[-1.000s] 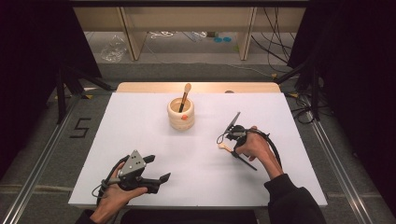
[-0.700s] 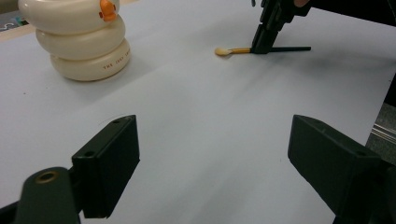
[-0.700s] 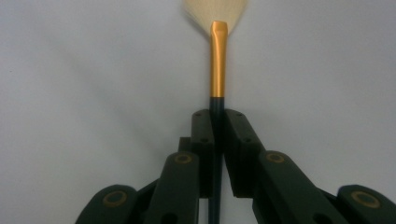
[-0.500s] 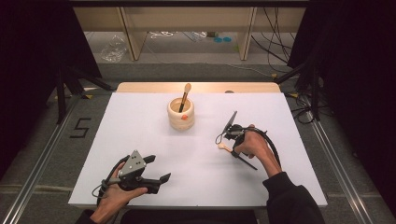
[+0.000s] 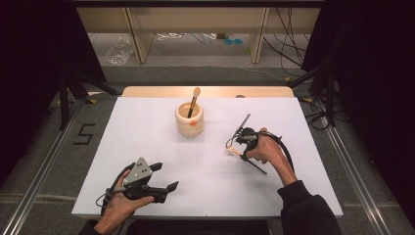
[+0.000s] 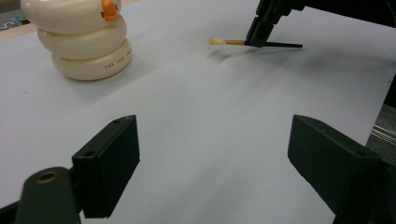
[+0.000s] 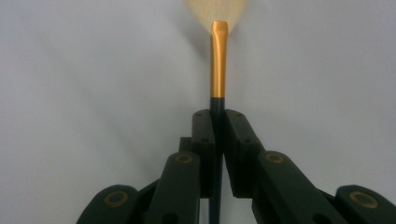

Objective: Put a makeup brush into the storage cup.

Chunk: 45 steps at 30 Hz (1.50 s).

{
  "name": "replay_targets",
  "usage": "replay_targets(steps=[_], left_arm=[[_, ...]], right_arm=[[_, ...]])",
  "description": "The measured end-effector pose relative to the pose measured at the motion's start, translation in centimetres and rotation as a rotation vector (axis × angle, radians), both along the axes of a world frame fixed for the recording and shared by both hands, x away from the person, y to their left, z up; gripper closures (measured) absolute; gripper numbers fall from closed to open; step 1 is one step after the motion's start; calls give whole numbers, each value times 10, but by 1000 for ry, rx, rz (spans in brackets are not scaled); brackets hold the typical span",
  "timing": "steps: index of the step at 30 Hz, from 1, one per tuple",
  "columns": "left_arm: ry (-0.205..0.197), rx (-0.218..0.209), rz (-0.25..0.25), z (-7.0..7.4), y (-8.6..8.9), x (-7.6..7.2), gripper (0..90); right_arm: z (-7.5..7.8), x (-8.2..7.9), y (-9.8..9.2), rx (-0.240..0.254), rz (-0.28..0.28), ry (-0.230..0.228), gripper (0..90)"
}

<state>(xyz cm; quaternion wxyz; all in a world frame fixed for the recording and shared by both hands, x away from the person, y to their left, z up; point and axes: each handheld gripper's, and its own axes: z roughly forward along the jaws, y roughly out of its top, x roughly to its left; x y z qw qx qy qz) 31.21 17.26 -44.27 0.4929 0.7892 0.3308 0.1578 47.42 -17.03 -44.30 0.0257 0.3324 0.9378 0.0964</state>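
Right now the right gripper [image 5: 238, 147] pinches a makeup brush [image 7: 217, 65] by its dark handle (bristles low over the tabletop [image 5: 147, 127], toward its right edge). Near the front-left corner, the left gripper [image 5: 164, 178] rests with jaws spread.

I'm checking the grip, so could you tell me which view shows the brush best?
The right gripper view: the brush runs up from between the shut jaws, gold ferrule and bristles close. The left gripper view shows it small and far off; the high view shows it tiny by the right hand.
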Motion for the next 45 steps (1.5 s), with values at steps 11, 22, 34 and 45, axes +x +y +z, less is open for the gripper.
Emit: replay_targets(steps=[11, 22, 34, 45], left_arm=[[-14, 20, 0, 0, 2, 2, 167], [-5, 14, 7, 0, 3, 2, 166], [-3, 20, 14, -1, 3, 3, 167], [8, 6, 15, -2, 3, 3, 167]], right_arm=[[31, 4, -8, 172, -18, -222, 833], [48, 8, -17, 334, -44, -396, 833], [56, 16, -19, 528, -94, -512, 833], [67, 14, -2, 621, -78, -524, 833]])
